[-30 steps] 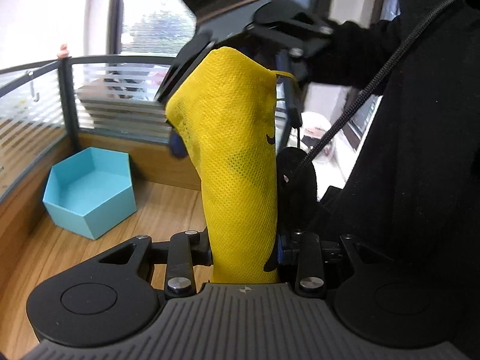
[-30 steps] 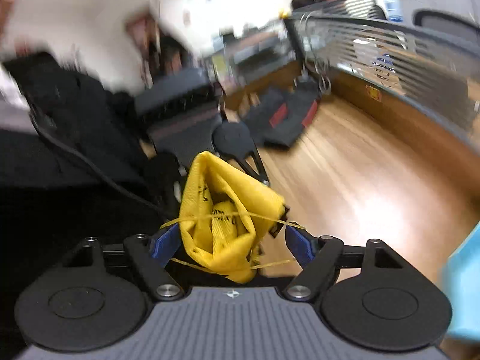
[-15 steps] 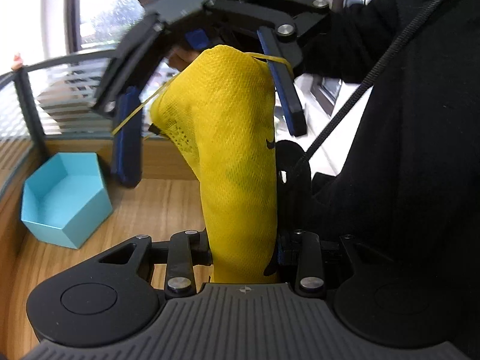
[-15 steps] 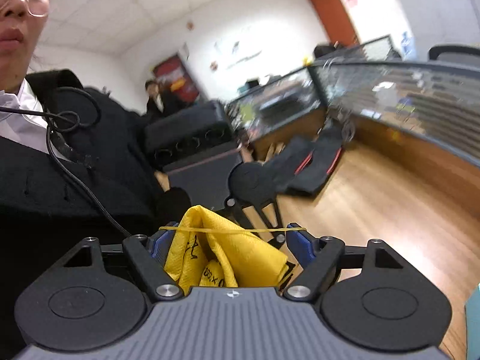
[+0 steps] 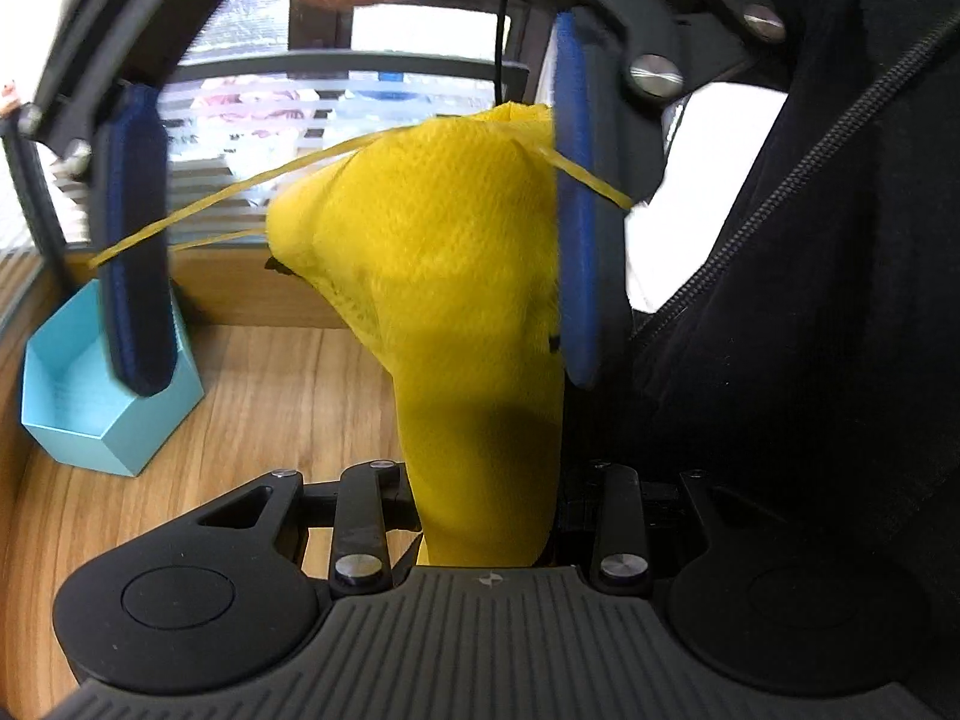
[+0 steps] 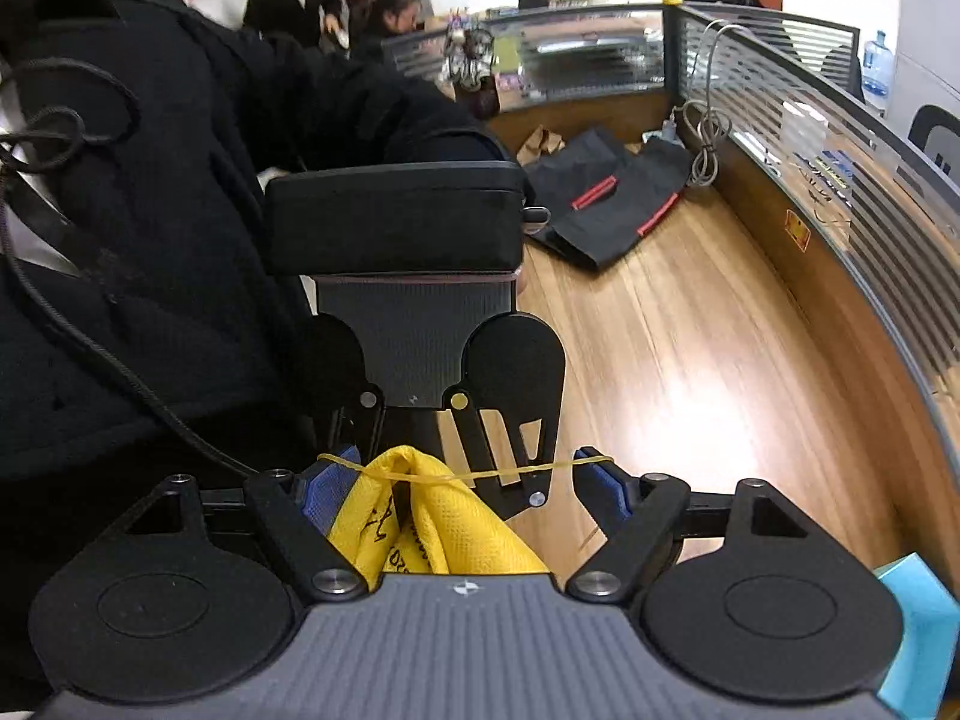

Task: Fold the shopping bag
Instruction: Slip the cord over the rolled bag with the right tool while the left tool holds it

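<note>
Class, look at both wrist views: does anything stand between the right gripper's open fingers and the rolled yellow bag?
Nothing visible does. The right gripper is spread around the yellow bag's tip, rubber band stretched across its fingers; the left gripper clamps the bag's base.

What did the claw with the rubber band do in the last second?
The right claw, its fingers spread with the rubber band stretched across them, came closer and slid further over the top of the rolled yellow bag. The left claw stayed shut on the bag's lower end. The blue box stayed on the desk.

The yellow bag point(image 5: 474, 312) hides the left gripper's point(image 5: 489, 516) fingertips. The blue box point(image 6: 918, 630) is cut off at the frame edge in the right wrist view.
</note>
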